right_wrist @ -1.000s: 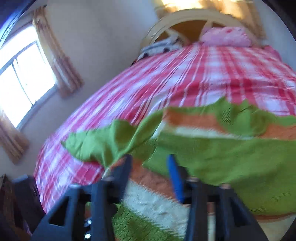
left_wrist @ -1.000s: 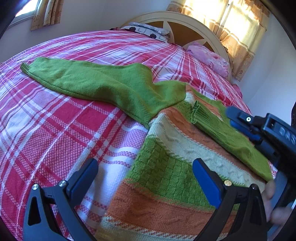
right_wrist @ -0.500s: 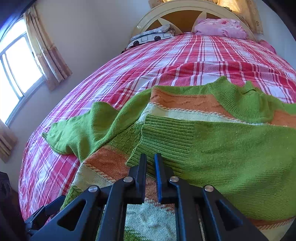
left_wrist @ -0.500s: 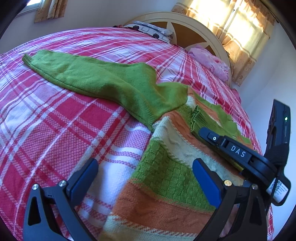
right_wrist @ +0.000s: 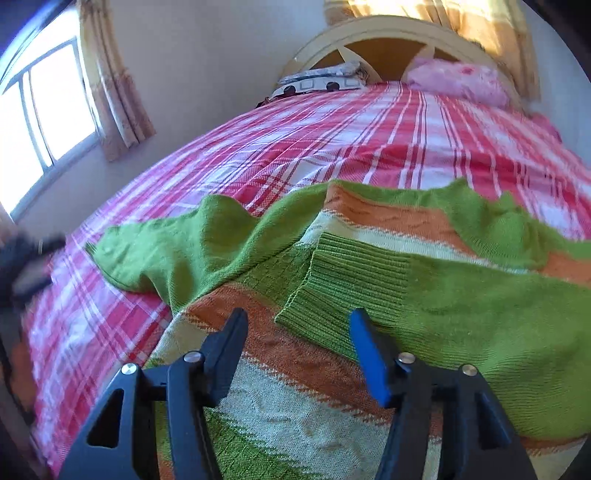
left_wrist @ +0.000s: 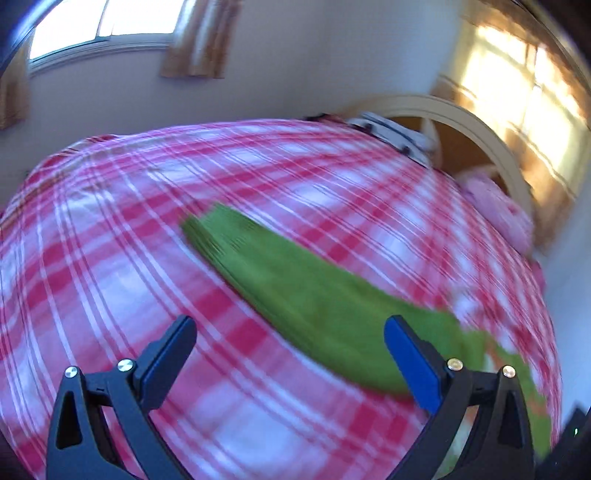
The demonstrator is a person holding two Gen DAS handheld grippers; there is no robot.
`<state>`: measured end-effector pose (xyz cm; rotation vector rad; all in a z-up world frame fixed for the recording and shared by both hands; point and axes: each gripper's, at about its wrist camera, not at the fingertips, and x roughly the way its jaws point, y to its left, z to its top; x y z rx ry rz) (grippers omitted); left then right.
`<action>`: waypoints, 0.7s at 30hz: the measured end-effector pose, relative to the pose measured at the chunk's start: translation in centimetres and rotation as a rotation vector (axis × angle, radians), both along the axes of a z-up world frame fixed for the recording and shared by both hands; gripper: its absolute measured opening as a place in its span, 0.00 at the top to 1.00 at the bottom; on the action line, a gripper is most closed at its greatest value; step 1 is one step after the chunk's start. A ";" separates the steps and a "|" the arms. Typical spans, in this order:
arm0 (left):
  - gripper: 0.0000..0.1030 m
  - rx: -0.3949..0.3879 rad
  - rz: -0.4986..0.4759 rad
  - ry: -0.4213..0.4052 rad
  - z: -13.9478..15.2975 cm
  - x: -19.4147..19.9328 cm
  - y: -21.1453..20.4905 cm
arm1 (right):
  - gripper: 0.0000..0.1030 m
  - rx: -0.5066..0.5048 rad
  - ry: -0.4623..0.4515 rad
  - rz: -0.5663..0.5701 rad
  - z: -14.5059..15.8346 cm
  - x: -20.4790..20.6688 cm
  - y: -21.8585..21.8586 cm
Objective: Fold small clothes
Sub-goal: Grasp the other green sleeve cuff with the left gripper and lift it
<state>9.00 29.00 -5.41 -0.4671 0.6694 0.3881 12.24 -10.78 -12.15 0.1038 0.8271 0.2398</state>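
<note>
A knitted sweater (right_wrist: 295, 402) with green, orange and cream stripes lies on the red plaid bed (right_wrist: 369, 147). One green sleeve is folded across its body, and the ribbed cuff (right_wrist: 332, 288) ends just ahead of my right gripper (right_wrist: 297, 332). The jaws are opening, and the pads stand apart from the knit. The other green sleeve (right_wrist: 177, 251) stretches out to the left over the bedspread. In the blurred left wrist view that sleeve (left_wrist: 295, 288) runs diagonally ahead of my left gripper (left_wrist: 291, 350), which is open and holds nothing. The left gripper also shows as a dark blur (right_wrist: 22, 266) at the left edge.
A patterned pillow (right_wrist: 321, 79) and a pink pillow (right_wrist: 458, 79) lie against the cream headboard (right_wrist: 388, 29). A wall with a curtained window (right_wrist: 48, 110) runs along the bed's left side. Bare plaid bedspread (left_wrist: 110, 258) surrounds the sweater.
The right jaws have gone from shut at the cuff to apart, leaving the cuff lying on the sweater. The left gripper has swung left, off the sweater's body and towards the outstretched sleeve.
</note>
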 end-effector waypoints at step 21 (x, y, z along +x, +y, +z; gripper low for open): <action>0.87 -0.151 0.126 0.046 -6.1 7.0 7.5 | 0.43 0.000 0.019 -0.008 -0.4 0.3 -0.3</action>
